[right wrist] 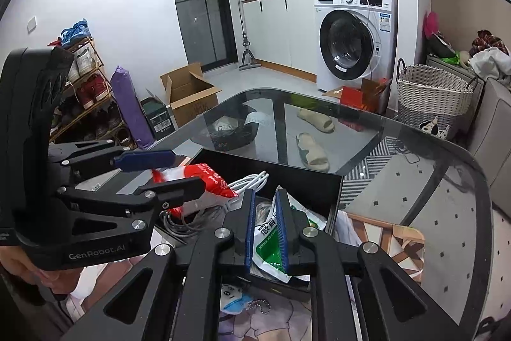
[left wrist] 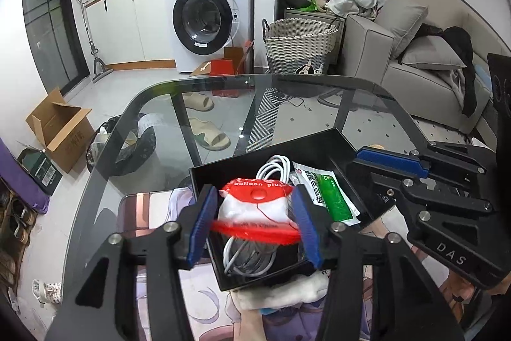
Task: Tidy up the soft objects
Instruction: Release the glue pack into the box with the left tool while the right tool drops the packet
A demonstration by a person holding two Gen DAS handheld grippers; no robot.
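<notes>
A black tray (left wrist: 319,139) stands on the glass table. My left gripper (left wrist: 252,197) holds a red and white balloon glue packet (left wrist: 255,203) over the tray; its blue pads touch both sides of the packet. In the tray lie a coiled white cable (left wrist: 274,165) and a green and white sachet (left wrist: 332,197). My right gripper (right wrist: 266,206) hovers over the tray's right part, jaws nearly closed with a narrow gap, above the sachet (right wrist: 268,242). The right wrist view shows the packet (right wrist: 207,178) held in the left gripper (right wrist: 182,170).
A printed mat (left wrist: 150,213) lies under the tray, with a white cloth (left wrist: 287,293) at the tray's near edge. A blue mask and a ball chain (right wrist: 258,306) lie on the mat. A wicker basket (left wrist: 300,43), a sofa, a washing machine and cardboard boxes stand beyond the table.
</notes>
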